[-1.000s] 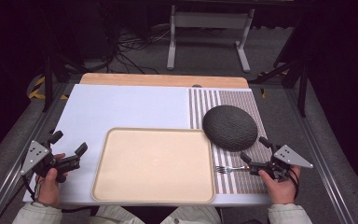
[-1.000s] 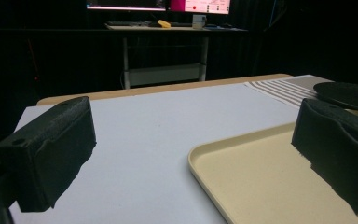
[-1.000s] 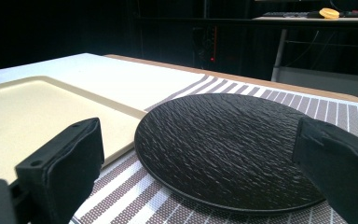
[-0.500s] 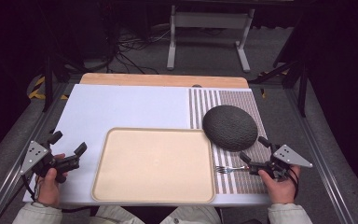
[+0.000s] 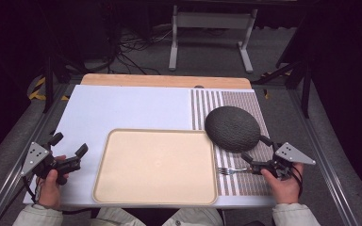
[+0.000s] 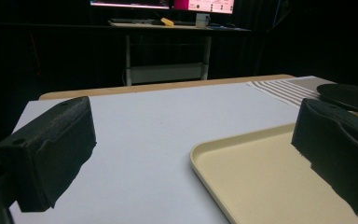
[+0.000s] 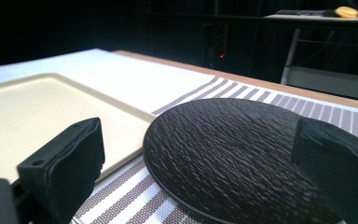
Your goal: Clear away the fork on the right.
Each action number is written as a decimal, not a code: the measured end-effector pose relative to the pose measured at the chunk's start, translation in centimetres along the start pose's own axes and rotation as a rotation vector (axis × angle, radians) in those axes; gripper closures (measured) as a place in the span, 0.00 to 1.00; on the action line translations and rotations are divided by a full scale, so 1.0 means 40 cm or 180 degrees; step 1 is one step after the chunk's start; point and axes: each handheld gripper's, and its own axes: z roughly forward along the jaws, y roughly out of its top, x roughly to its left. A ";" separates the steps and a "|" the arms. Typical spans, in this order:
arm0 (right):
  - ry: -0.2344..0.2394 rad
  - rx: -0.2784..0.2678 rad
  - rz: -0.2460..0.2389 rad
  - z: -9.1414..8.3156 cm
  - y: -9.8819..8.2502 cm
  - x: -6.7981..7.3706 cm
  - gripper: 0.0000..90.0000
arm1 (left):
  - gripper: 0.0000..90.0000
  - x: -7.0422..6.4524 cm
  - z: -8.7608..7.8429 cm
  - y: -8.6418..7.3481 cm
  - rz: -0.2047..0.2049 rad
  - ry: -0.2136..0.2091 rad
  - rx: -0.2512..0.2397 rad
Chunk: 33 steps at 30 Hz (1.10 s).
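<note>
Fork point(image 5: 233, 170) lies between tray point(image 5: 122, 197) and right tongs point(image 5: 257, 153).

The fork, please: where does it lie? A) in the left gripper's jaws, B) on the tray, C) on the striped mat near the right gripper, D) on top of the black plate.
C: the fork lies on the striped mat, just beyond the open right gripper.

We look for lettering and find none we can read. The tray point(image 5: 154, 165), the plate point(image 5: 232, 128) and the striped mat point(image 5: 245, 101) carry no words, labels or numbers. The lit screens point(image 6: 161, 4) far off in the left gripper view glow with colour, but anything written on them is too small for us to make out.
</note>
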 end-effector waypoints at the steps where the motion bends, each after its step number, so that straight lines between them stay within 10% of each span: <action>1: 0.0039 0.0039 -0.0028 0.003 0.010 -0.001 0.04 | 0.00 0.000 0.000 0.000 0.0004 0.0001 0.0000; 33: 0.0646 0.1572 -0.0962 0.078 0.176 0.000 0.05 | 0.00 0.002 0.000 0.001 0.0009 0.0014 0.0001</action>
